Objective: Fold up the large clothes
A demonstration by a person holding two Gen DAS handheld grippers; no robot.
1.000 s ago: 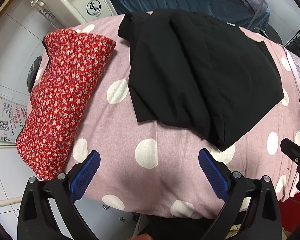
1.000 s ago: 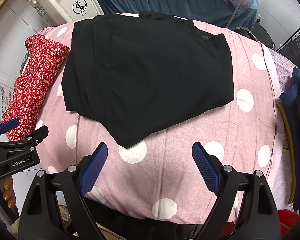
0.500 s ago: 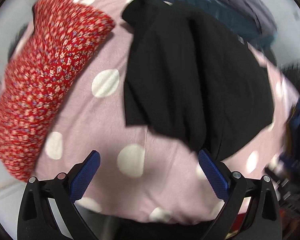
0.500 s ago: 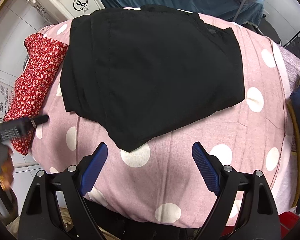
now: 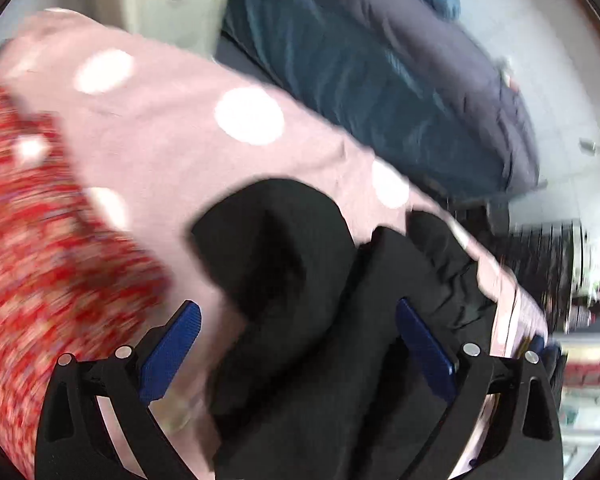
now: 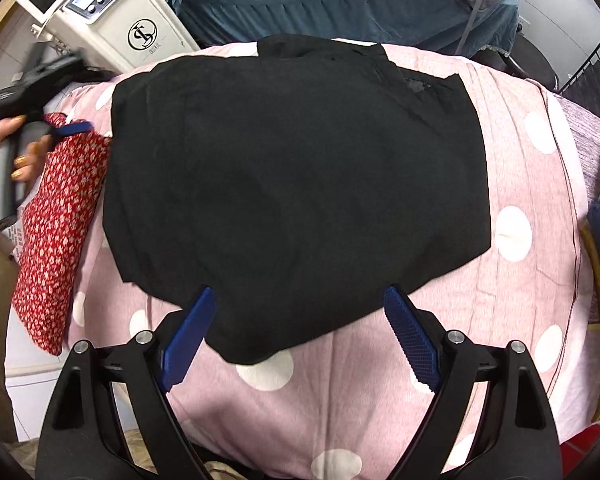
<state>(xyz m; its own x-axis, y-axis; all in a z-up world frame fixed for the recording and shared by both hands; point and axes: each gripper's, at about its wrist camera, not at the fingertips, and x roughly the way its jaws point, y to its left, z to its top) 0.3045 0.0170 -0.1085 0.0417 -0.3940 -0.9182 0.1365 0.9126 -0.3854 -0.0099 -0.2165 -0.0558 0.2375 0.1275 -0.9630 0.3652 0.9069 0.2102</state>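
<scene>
Over the polka-dot bed, both my grippers hang with fingers spread, holding nothing.

My right gripper [image 6: 295, 332] straddles the near corner of the folded black garment [image 6: 295, 168] lying on the pink sheet [image 6: 480, 320]. My left gripper [image 5: 297, 344] is over the garment's far-left edge, beside the red floral pillow [image 5: 39, 248]; that view is blurred.

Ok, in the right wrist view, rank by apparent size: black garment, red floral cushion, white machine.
1. black garment, easily largest.
2. red floral cushion.
3. white machine, though it sits farther back and is cut off, so true size is unsure.
</scene>
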